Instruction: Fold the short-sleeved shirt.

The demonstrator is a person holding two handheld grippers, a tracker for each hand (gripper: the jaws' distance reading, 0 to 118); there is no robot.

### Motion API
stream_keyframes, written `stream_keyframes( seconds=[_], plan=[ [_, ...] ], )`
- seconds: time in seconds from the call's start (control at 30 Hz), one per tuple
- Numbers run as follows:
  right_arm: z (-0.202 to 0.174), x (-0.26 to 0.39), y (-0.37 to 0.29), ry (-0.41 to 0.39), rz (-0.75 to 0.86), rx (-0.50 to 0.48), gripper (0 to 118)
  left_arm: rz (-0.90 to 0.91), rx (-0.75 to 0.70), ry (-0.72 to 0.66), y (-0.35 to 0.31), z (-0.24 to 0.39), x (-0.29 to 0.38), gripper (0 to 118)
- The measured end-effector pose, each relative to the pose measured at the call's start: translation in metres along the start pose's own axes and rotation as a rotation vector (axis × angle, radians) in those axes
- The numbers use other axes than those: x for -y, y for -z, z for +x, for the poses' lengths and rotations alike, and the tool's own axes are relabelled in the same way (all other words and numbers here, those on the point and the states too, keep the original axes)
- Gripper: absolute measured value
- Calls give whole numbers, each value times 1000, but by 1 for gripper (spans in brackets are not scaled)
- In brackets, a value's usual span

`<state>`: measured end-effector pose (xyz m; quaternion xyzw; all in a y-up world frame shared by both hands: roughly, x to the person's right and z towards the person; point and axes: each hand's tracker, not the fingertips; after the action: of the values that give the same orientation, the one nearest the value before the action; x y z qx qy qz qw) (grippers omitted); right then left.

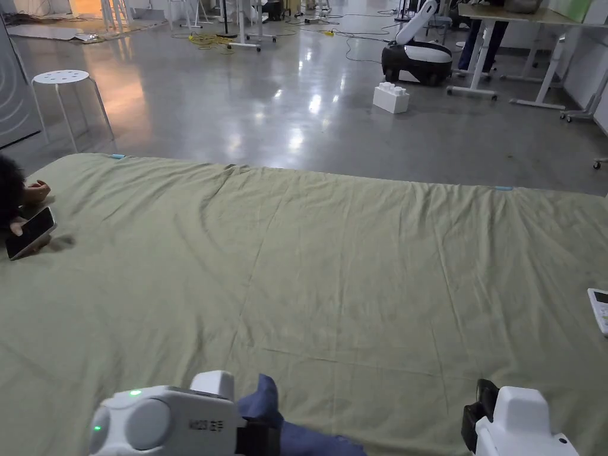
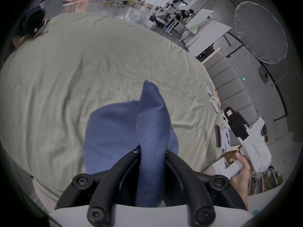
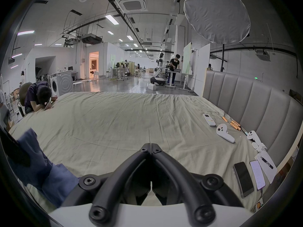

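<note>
Gripped between the jaws of the left gripper (image 2: 152,150), a bunched fold of the blue shirt (image 2: 114,132) is held at the near edge of the bed (image 1: 356,267). Right of the shirt, the right gripper (image 3: 150,146) is seen pinched closed and empty, well apart; the left one is judged nearer.

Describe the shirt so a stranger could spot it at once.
Start at the wide green bedsheet. At its near edge, the left gripper is shut on a bunched fold of the shirt. It is the one dark blue cloth there; the items by the headboard are hard gadgets.
</note>
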<state>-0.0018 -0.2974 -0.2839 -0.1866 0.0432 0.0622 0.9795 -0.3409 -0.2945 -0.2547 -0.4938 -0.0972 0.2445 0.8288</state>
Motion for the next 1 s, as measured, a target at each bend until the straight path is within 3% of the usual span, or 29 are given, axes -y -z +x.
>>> stream_keyframes(
  seconds=[0.23, 0.4, 0.47, 0.53, 0.6, 0.8, 0.9, 1.0],
  plan=[
    [8, 3, 0, 10, -12, 17, 0, -85, -85, 26, 80, 24, 20, 15],
    [12, 3, -3, 25, -11, 25, 0, -79, -110, 8, 98, 26, 24, 18],
    [12, 3, -3, 23, -10, 26, 0, -77, -67, 9, 92, 24, 22, 32],
    [13, 4, -4, 23, -10, 23, 0, -79, 22, -17, 79, 22, 18, 56],
    [14, 4, -4, 25, -12, 23, 0, -65, 89, -43, 62, 21, 13, 66],
    [16, 3, -5, 27, -8, 23, 0, 43, 135, -7, 27, 17, 3, 61],
    [18, 3, -5, 28, -9, 23, 0, 16, 25, 2, 42, 16, 6, 17],
    [20, 4, -4, 28, -12, 25, 0, -63, 78, -15, 71, 18, 18, 17]
  ],
)
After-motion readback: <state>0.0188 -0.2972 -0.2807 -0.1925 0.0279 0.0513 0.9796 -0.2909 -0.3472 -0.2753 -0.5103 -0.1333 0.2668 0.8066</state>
